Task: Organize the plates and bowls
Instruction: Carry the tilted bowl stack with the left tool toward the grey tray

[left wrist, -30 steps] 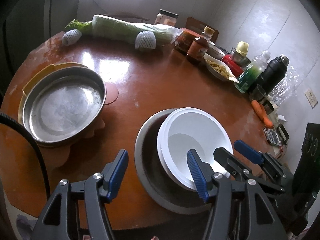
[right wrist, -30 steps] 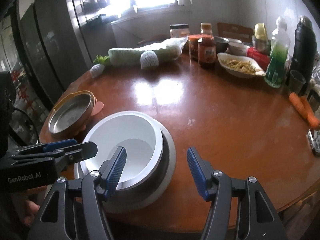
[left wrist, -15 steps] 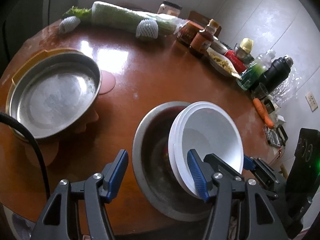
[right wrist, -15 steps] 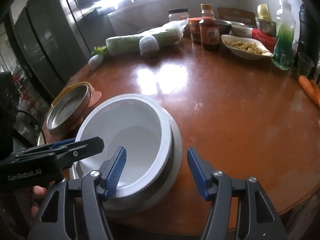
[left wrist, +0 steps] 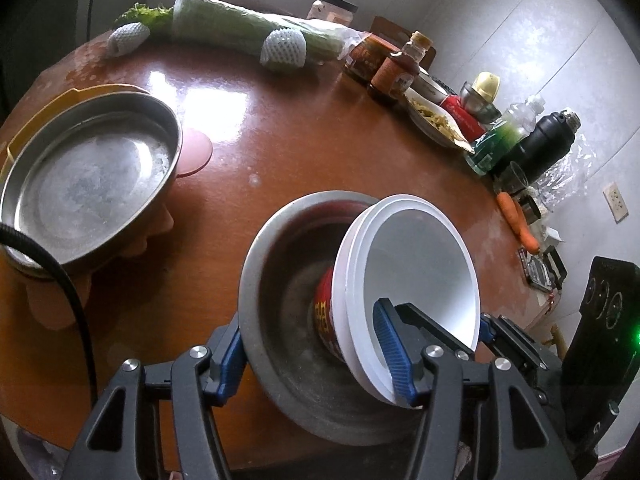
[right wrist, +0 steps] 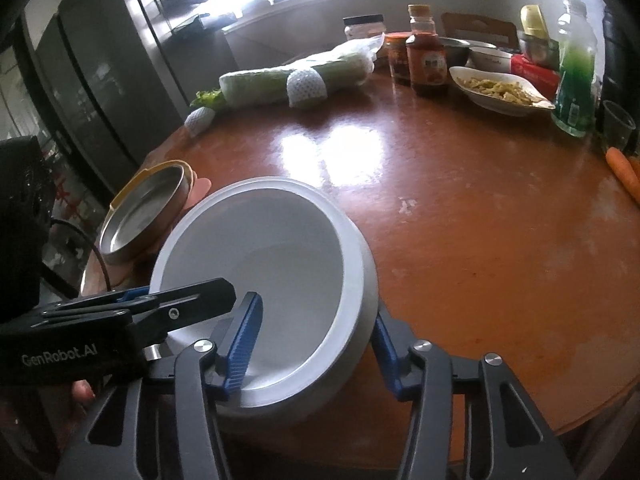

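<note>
A white bowl with a red patterned outside leans tilted inside a wide grey metal basin near the table's front edge. My left gripper is open and straddles the basin's near rim, one finger outside the rim, the other inside the white bowl. My right gripper is open around the white bowl; one finger is inside it, the other outside the basin wall. A second steel pan sits on a yellow tray at the left.
On the round brown table stand a wrapped long cabbage, sauce jars, a plate of food, a green bottle, a black flask and carrots. A pink coaster lies by the steel pan.
Both grippers have moved in onto the basin and bowl. The white bowl has tipped up onto its side inside the basin, showing its red outside.
</note>
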The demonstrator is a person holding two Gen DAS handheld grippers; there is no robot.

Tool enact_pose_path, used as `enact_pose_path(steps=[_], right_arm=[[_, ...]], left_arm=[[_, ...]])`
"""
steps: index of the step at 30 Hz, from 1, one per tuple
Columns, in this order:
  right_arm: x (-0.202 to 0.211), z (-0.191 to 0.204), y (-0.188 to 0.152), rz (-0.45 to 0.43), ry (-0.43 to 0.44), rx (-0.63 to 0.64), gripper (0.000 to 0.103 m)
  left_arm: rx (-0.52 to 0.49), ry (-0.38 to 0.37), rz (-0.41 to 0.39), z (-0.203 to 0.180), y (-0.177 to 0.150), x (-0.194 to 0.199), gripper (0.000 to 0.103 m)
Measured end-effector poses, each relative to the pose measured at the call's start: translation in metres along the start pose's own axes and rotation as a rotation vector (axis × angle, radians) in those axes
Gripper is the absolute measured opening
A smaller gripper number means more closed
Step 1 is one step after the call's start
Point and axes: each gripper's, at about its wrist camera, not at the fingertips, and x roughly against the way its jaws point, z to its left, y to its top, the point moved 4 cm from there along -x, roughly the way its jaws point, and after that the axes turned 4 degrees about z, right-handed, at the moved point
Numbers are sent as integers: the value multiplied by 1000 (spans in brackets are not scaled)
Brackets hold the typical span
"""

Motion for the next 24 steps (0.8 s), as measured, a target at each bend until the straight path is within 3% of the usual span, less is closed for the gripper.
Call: enact_pose_path(steps=[7, 24], right_arm=[[2, -1, 2, -11, 22, -29, 45], [21, 14, 7, -55, 24, 2, 43]], left_arm=[[-11, 19, -32, 0, 2, 10, 59], [-41, 37, -96, -5, 1, 41, 59]])
